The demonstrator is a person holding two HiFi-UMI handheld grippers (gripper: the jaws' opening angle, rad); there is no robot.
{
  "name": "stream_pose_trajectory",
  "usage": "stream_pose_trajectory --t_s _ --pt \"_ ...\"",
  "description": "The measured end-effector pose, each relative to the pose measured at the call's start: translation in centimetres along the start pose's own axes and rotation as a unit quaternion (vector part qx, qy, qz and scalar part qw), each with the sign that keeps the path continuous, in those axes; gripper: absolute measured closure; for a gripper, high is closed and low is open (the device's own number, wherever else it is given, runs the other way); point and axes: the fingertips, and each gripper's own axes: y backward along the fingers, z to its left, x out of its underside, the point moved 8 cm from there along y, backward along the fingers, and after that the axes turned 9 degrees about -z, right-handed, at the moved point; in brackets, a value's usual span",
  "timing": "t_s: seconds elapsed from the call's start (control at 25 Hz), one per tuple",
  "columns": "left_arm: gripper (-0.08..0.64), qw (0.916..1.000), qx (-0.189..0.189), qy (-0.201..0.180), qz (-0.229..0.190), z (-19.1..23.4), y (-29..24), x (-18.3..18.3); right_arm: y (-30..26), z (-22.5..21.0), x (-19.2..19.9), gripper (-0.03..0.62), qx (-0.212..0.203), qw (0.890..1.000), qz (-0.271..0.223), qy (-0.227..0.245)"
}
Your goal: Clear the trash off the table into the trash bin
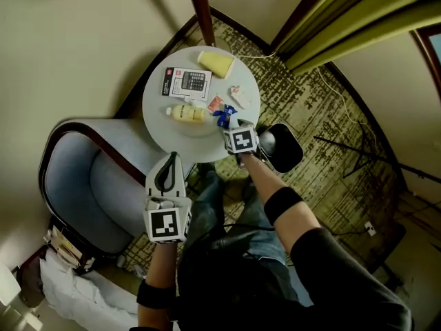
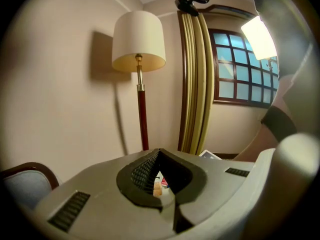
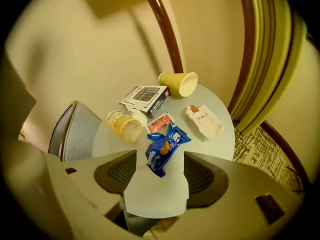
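On the round white table (image 1: 200, 145) lie a blue snack wrapper (image 1: 224, 117), a red packet (image 1: 215, 104), a white packet (image 1: 240, 95), a plastic bottle of yellow liquid (image 1: 186, 113), a tipped yellow paper cup (image 1: 216, 63) and a calculator box (image 1: 187, 83). My right gripper (image 1: 233, 125) hangs open just above the table's near right edge. In the right gripper view the blue wrapper (image 3: 162, 151) lies between the spread jaws, untouched. My left gripper (image 1: 172, 158) is shut and empty, off the table's near edge. The black trash bin (image 1: 282, 147) stands on the floor right of the table.
A grey armchair (image 1: 89, 178) with a dark wood frame stands left of the table. A floor lamp (image 2: 138, 41) and yellow curtains (image 2: 196, 84) stand behind it. Patterned carpet (image 1: 331, 136) and a cable lie to the right.
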Motion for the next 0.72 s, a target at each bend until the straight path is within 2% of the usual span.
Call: stream_pose_trajectory --t_s 0.16,0.28,0.44,0.52,0.72 --pt "0.56 1.0 0.007 0.002 0.004 0.6 0.1 1.5 -2.9 -1.0 1.8 0.27 0.019 0.998 0.025 -0.06" --pt "0.56 0.9998 0.009 0.003 0.015 1.1 0.7 2.5 -3.8 -1.0 1.9 0.27 0.035 0.996 0.024 -0.075" --pt "0.56 0.9996 0.002 0.009 0.027 2.1 1.2 3.6 -4.9 -1.0 1.1 0.27 0.046 0.997 0.016 -0.068" --pt "0.56 0.9995 0.0 0.008 0.031 2.5 1.4 3.9 -5.3 -0.8 1.4 0.28 0.043 0.997 0.027 -0.056" --pt "0.56 0.9992 -0.007 0.013 0.038 3.2 1.6 4.3 -5.8 -0.2 1.7 0.397 0.038 0.998 0.049 -0.025"
